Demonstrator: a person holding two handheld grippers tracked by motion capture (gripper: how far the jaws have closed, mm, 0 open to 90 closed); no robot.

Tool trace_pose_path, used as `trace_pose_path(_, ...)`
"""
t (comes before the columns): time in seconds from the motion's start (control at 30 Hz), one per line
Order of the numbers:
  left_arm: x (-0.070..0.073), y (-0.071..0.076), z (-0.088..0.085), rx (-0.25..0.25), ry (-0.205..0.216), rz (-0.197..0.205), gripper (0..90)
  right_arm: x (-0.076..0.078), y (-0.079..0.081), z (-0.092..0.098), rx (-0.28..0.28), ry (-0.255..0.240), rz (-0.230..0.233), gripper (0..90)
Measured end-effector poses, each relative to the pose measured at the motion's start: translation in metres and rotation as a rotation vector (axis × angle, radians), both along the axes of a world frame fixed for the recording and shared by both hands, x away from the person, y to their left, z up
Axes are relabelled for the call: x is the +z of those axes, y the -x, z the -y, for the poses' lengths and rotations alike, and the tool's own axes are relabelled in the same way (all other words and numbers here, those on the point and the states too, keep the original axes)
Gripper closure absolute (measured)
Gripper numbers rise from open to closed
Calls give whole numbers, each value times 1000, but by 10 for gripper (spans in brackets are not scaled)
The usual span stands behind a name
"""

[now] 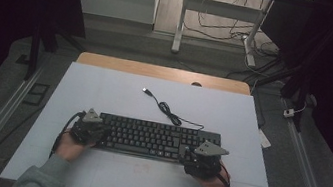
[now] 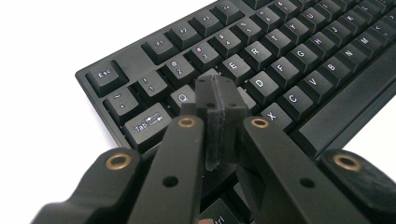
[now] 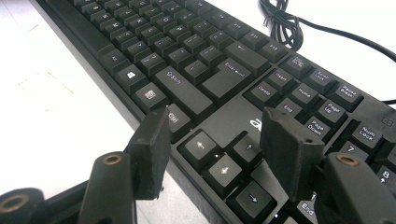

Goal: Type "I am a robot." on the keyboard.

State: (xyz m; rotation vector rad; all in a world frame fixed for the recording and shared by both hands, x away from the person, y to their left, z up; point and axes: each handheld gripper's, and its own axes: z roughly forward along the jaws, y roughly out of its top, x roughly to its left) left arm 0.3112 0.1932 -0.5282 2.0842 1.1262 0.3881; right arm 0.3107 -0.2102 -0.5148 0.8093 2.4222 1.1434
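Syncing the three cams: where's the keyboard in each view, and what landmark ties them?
High view: keyboard lies lower centre on the white table, between the left gripper and right gripper.
Left gripper view: its Esc/Tab end runs from centre left to upper right, behind the shut jaws.
Right gripper view: its arrow-key end fills the middle, between the open jaws.
Shared landmark: the keyboard's black key rows.

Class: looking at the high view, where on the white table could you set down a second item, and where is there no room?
Free: the white table between its far edge and the keyboard, left of the cable; also the near strip between the forearms. Crowded: the keyboard's two ends, where the left tool and right tool sit.
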Motion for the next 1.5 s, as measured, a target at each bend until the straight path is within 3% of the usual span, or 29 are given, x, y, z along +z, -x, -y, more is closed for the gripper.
trace_pose_path(0.4, -2, -1, 1, 1, -8, -13, 891, 0, 0, 0, 1, 3, 0, 431)
trace_pose_path(0.5, -1, 0, 2, 2, -23, 0, 891, 0, 0, -1, 2, 4, 0, 431)
trace_pose_path(0.77, 12, 5, -4, 6, 42, 50, 887, 0, 0, 0, -1, 1, 1, 430)
trace_pose_path(0.87, 13, 5, -6, 7, 60, 51, 819, 0, 0, 0, 1, 5, 3, 429)
trace_pose_path(1.03, 14, 5, -7, 36, 65, 57, 583, 0, 0, 0, 0, 6, 3, 429)
trace_pose_path(1.1, 14, 5, -8, 39, 71, 58, 528, 0, 0, 0, -3, 11, 3, 429)
trace_pose_path(1.5, 16, 7, -6, 15, 78, 63, 436, -1, -1, 0, 0, 17, 1, 428)
